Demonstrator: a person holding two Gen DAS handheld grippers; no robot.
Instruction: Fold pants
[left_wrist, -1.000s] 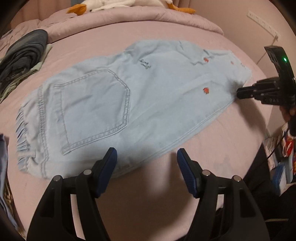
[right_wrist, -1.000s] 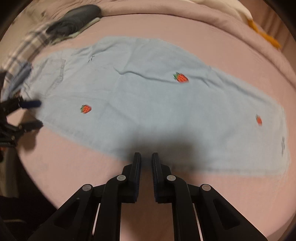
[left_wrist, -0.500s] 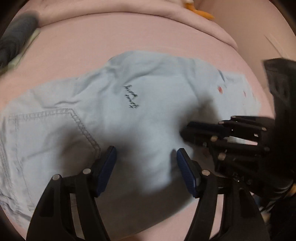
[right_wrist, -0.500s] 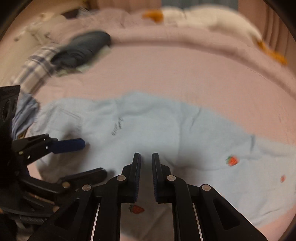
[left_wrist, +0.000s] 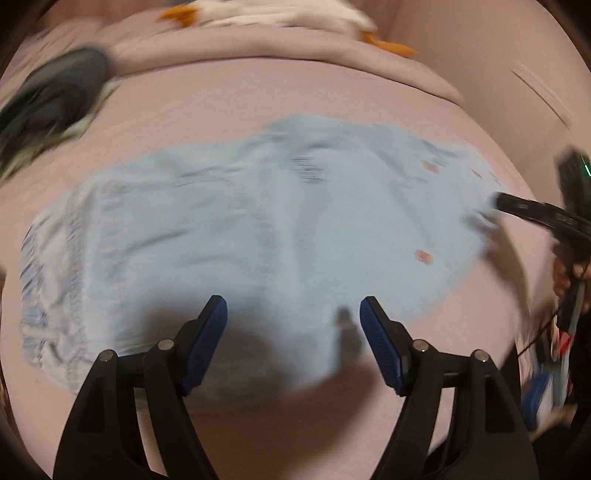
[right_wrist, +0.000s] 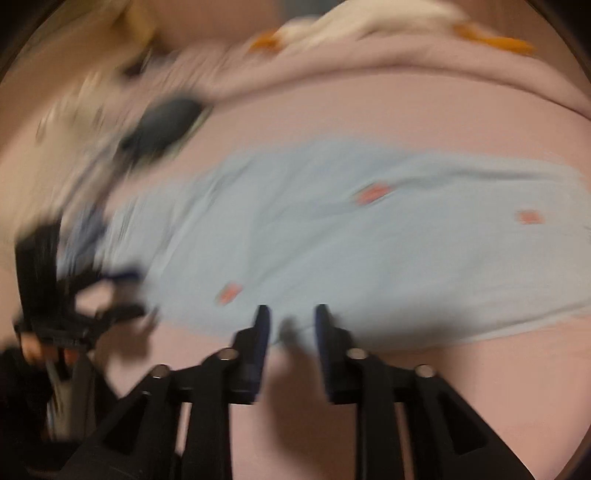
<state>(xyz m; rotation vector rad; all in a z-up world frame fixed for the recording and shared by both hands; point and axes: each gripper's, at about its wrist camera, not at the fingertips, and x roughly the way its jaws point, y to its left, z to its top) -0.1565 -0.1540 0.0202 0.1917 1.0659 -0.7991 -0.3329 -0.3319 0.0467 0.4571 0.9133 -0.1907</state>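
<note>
Two tools opening over pants (left_wrist: 258, 229) near hem (nothing gripped), left tool (left_wrist: 293, 314) wide, right tool (right_wrist: 291, 325) narrow.

1. Pants (left_wrist: 266, 229): light-blue denim-like cloth, matt, with small red embroidered-looking patches – detail blurred.
2. Bed cover (left_wrist: 258, 88): pink cloth, matt, smooth.
3. Left gripper (left_wrist: 293, 314): black matt plastic frame, round silvery metal pins; finger pads (left_wrist: 207, 339) blue and ribbed, rubber-like.
4. Right gripper (right_wrist: 291, 325): same black matt plastic, dark-blue pads – jaws opening, nothing gripped.
5. Dark garment (left_wrist: 55, 96): matt grey-blue cloth, folded.
</note>
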